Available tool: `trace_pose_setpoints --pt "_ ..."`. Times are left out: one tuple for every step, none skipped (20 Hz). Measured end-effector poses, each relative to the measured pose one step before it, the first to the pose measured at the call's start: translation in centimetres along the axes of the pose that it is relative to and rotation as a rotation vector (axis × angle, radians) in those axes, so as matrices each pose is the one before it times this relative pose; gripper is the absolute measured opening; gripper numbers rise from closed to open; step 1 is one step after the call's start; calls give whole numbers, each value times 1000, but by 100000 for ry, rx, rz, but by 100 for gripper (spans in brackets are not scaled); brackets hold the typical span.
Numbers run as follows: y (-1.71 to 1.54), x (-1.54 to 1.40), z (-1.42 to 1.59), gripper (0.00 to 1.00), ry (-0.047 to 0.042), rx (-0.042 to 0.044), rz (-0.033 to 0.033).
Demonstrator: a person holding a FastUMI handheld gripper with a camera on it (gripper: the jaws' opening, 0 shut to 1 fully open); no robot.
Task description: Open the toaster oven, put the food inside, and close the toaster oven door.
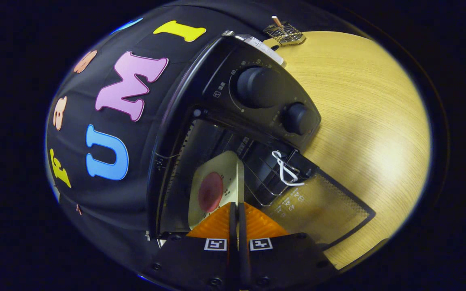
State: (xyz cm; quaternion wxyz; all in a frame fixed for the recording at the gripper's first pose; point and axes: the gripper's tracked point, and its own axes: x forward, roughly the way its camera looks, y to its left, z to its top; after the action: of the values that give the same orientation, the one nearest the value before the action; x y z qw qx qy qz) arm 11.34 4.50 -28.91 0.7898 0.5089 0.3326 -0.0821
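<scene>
Claw [238, 207] is pinched nearly all the way together, clamped on the thin edge of a pale plate [227, 165] that carries a round reddish slice [210, 191] of food (meat maybe, can't really tell). That plate is edge-on to the fingers, long axis running straight ahead from the tips into the open mouth of the toaster oven [200, 121], so it sits partly inside the cavity over the wire rack [263, 178]. Oven door [322, 208] is dropped flat onto the wooden table [362, 113] beside the fingers, with two knobs [257, 87] on the panel beyond it.
</scene>
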Motion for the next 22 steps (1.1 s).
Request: trace_pose_setpoints --pt "176 401 69 6 -1520 -2074 -838" --pt "72 412 119 6 -1598 -2453 -1009" --pt "54 452 141 6 -1239 -1587 -658" --pt "-18 -12 132 6 -728 -94 -1245" --pt "-121 209 -89 6 -644 -134 -931" --pt "15 -207 239 6 -694 350 -929" --pt "12 154 -193 6 -987 -99 -790" --pt "157 -30 85 7 -549 -17 190" --pt "173 -343 -302 10 149 -72 787" --pt "357 -172 -83 13 583 -299 789" --pt "431 -308 -179 24 340 -233 2121" --pt "555 -356 -120 33 144 -423 1805" --pt "324 -472 -153 51 -161 -1032 857" --pt "205 -544 -11 68 -526 -2196 -29" --pt "413 -604 131 86 -1503 -2925 1160" --pt "337 -700 104 92 -938 -3204 907" --pt "-15 -486 -89 97 -298 -3272 159" --pt "-65 -635 -158 97 260 -2472 -41" --pt "51 -467 -300 98 1259 -1762 438" --pt "-160 -372 -331 99 1256 -1047 -109" --pt "-87 -840 -104 100 881 -1439 200" --pt "-99 -507 -13 100 -111 -2103 528"
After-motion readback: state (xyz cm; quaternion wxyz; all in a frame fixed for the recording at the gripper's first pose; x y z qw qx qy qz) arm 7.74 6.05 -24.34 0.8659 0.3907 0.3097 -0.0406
